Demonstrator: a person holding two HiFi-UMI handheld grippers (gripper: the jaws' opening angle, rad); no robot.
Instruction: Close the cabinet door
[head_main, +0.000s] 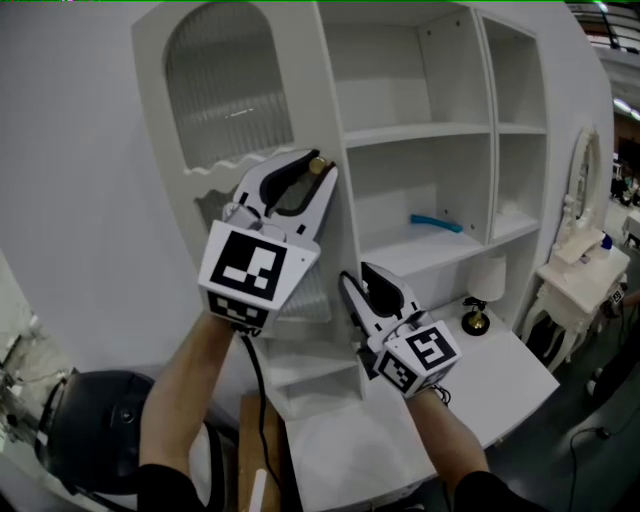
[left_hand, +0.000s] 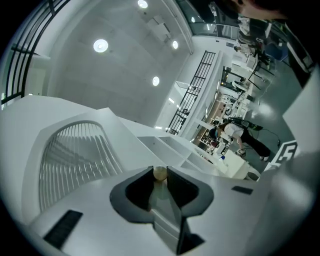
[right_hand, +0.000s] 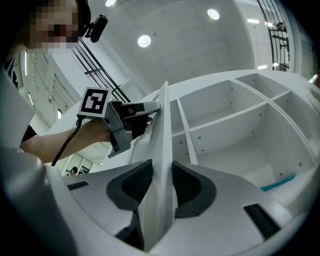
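The white cabinet (head_main: 430, 130) stands with its shelves exposed. Its arched door (head_main: 225, 90) with ribbed glass is swung out to the left. My left gripper (head_main: 318, 170) is up at the door's free edge, shut on the small brass knob (head_main: 317, 163); in the left gripper view the knob (left_hand: 159, 173) sits between the jaw tips. Lower down, my right gripper (head_main: 358, 275) straddles the same door edge. In the right gripper view the door panel (right_hand: 162, 140) fills the gap between the jaws and both pads touch it. The left gripper (right_hand: 145, 107) shows there too.
A blue object (head_main: 436, 222) lies on the cabinet's middle shelf. On the white desk top (head_main: 500, 370) below stands a small black and gold lamp (head_main: 476, 318). A white side table (head_main: 585, 285) is at the right, a dark round object (head_main: 100, 430) at the lower left.
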